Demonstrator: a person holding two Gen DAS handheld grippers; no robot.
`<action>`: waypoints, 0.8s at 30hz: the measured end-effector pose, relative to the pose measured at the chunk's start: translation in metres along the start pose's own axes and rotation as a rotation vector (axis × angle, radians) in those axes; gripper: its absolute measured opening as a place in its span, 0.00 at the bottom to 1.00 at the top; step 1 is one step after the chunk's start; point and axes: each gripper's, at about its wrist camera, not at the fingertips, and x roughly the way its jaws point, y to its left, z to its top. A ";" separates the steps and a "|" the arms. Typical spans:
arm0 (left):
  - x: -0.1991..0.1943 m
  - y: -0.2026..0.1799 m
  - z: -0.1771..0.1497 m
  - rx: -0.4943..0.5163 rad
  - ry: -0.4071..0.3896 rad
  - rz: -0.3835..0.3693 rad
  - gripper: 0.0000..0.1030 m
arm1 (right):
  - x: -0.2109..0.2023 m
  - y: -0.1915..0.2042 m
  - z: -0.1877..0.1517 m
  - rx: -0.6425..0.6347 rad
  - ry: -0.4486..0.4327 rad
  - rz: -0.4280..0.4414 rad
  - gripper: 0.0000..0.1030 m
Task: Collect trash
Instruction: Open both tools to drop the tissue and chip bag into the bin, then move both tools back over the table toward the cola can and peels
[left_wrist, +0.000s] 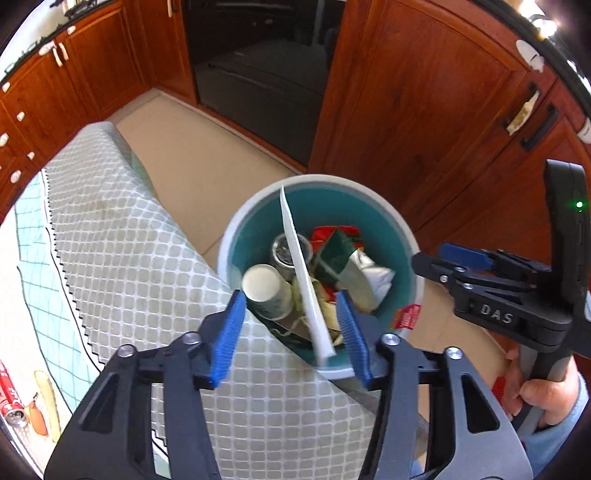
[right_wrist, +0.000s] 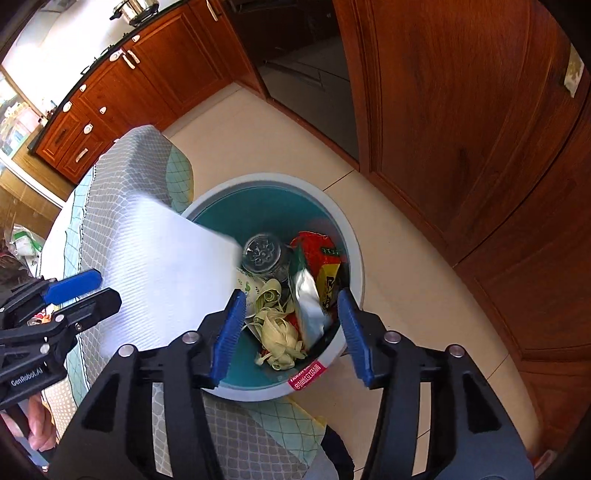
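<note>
Bin (right_wrist: 345, 254) holds cup (left_wrist: 266, 291), jar (right_wrist: 264, 254), wrappers (right_wrist: 319, 269), peelings (right_wrist: 279, 332); white sheet (left_wrist: 303, 284) loose; both grippers' fingers apart, empty.

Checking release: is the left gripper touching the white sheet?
Apart. Left wrist view: the white sheet hangs edge-on between the left gripper pads, gaps both sides, over the trash bin.

A home kitchen: wooden cabinets (right_wrist: 122, 96), a pot (right_wrist: 138, 9) on the counter, tiled floor (right_wrist: 388, 206).
</note>
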 end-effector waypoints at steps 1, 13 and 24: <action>0.001 0.001 0.000 -0.002 0.003 -0.002 0.54 | 0.001 0.000 0.001 0.003 0.002 -0.001 0.55; -0.011 0.024 -0.005 -0.057 -0.021 -0.018 0.74 | 0.000 0.010 0.006 0.038 0.039 -0.003 0.83; -0.047 0.046 -0.037 -0.126 -0.067 -0.022 0.90 | -0.025 0.030 -0.003 0.017 0.030 -0.040 0.85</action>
